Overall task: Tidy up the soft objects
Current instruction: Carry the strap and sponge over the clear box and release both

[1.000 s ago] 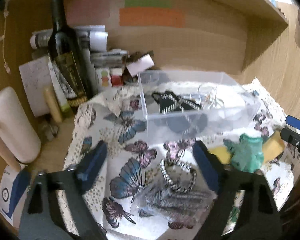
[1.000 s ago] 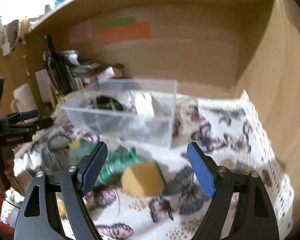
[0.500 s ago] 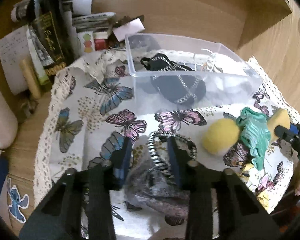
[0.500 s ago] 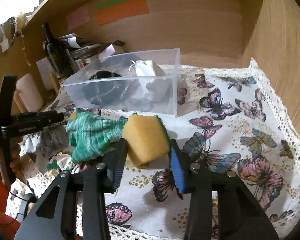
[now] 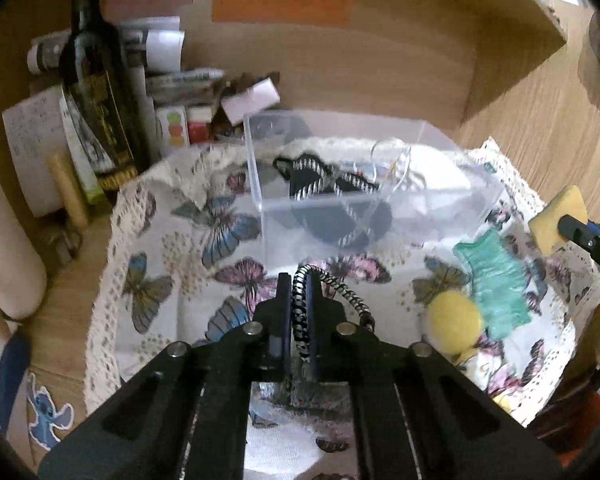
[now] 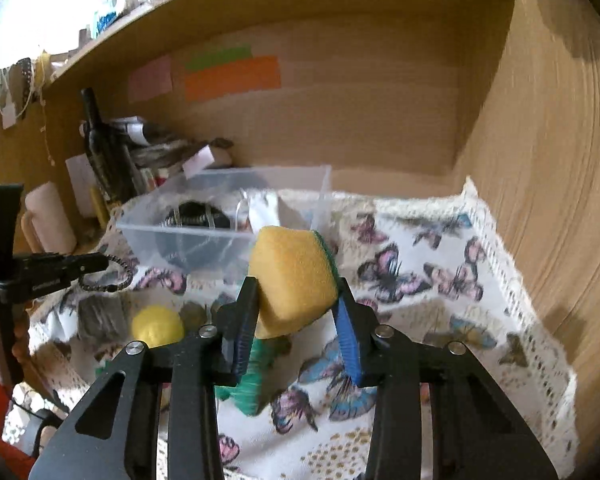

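Note:
My left gripper (image 5: 299,280) is shut on a black-and-white braided band (image 5: 332,284), held above the butterfly cloth (image 5: 172,280); it also shows in the right wrist view (image 6: 112,276). My right gripper (image 6: 296,304) is shut on a yellow sponge (image 6: 292,280) with a green scrub side, lifted off the cloth; the sponge shows at the right in the left wrist view (image 5: 552,220). A clear plastic box (image 5: 360,184) beyond both grippers holds a black item and a white one. A yellow ball (image 5: 454,320) and a green knitted cloth (image 5: 496,276) lie on the cloth.
A dark wine bottle (image 5: 96,100), papers and small boxes stand at the back left of the wooden alcove. A cream mug (image 5: 4,240) sits at the far left. A grey crinkled bag (image 6: 98,316) lies under my left gripper. Wooden walls close the back and right.
Both grippers have closed from open and lifted: the left on the braided band, the right on the yellow sponge, which rose off the cloth away from the green knit.

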